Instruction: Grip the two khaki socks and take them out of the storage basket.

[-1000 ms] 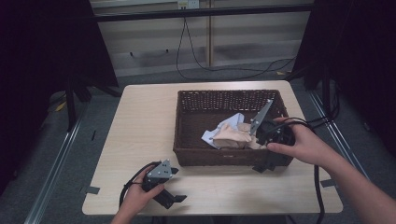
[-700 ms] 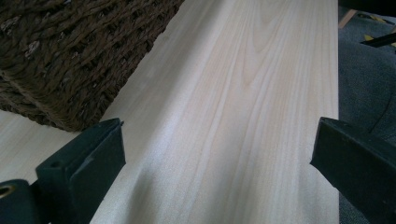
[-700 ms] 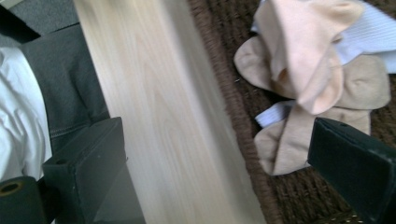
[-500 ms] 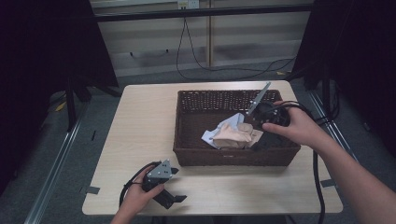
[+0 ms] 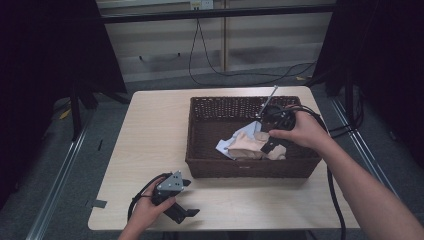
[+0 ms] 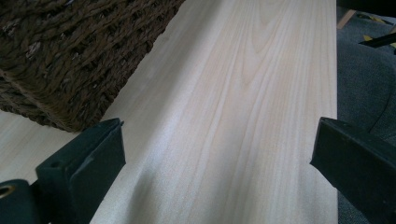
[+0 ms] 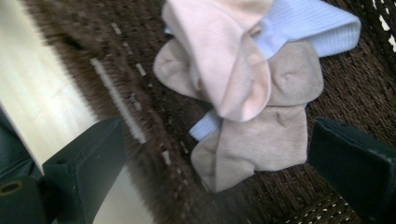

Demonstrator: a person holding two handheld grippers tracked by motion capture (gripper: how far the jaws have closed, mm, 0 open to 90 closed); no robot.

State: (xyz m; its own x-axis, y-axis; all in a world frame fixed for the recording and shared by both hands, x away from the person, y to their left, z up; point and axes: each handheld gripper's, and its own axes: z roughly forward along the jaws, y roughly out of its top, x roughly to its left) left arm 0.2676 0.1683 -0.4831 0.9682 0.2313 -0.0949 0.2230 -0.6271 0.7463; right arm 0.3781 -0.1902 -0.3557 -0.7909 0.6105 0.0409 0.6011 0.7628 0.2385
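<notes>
A dark wicker basket [image 5: 200,165] stands on the wooden table [image 5: 150,135], right of centre. Inside it lies a heap of socks: pale pink [image 7: 224,60], beige [image 7: 266,140] and light blue [image 7: 308,23], also seen from above as the sock pile [image 5: 250,145]. My right gripper [image 5: 272,142] hangs open over the basket, just above the socks, nothing between its jaws. My left gripper [image 5: 182,214] rests open on the table near the front edge, left of the basket; its own view shows the basket corner [image 6: 70,60] and bare wood [image 6: 243,116] between the jaws.
Cables trail from both grippers; the right one's cable [image 5: 335,195] runs down past the forearm. Black curtains and a metal frame surround the table. Grey floor [image 5: 55,190] lies beyond the table edges. Bare tabletop stretches left of the basket.
The right gripper has moved from the basket's front right wall up and back, then down over the socks inside. The left gripper has stayed still on the table.
</notes>
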